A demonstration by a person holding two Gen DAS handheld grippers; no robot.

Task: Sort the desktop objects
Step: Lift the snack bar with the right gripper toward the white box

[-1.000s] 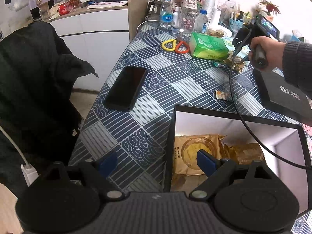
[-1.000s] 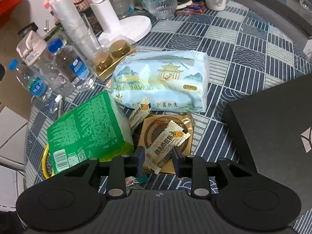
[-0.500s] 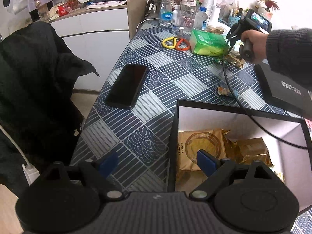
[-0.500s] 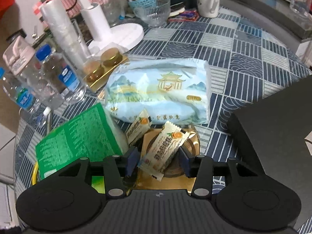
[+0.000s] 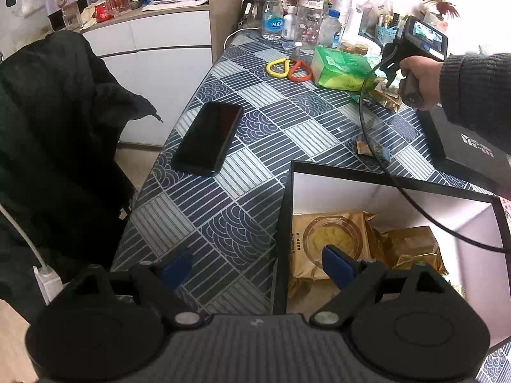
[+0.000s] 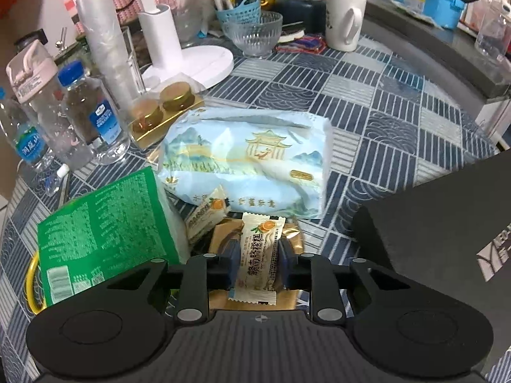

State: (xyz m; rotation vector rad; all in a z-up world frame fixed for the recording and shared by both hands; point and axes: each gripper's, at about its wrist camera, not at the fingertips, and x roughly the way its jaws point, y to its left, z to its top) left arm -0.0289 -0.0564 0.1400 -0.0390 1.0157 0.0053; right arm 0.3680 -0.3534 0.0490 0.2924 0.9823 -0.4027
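In the right wrist view my right gripper point(image 6: 258, 258) is shut on a white snack packet point(image 6: 260, 233) with an orange print. The packet stands lengthwise between the pads, over a gold packet point(image 6: 223, 236). A second white packet point(image 6: 206, 212) lies just to the left. In the left wrist view my left gripper point(image 5: 257, 266) is open and holds nothing. It straddles the left wall of a black-rimmed box point(image 5: 383, 182) that contains gold snack packets point(image 5: 332, 239). A hand point(image 5: 418, 76) holds the right gripper at the far right of the table.
A green tissue pack point(image 6: 105, 220) and a pale blue tissue pack point(image 6: 246, 159) crowd the snack pile. A black lid point(image 6: 440, 223) lies to the right. A phone point(image 5: 207, 137), a small wrapped snack point(image 5: 367, 146) and coloured clips point(image 5: 281, 67) rest on the table. Bottles, cups and a mug line the far edge.
My right gripper widened around the white packet, then closed on it; the packet now stands straight between the pads. The left gripper has not moved.
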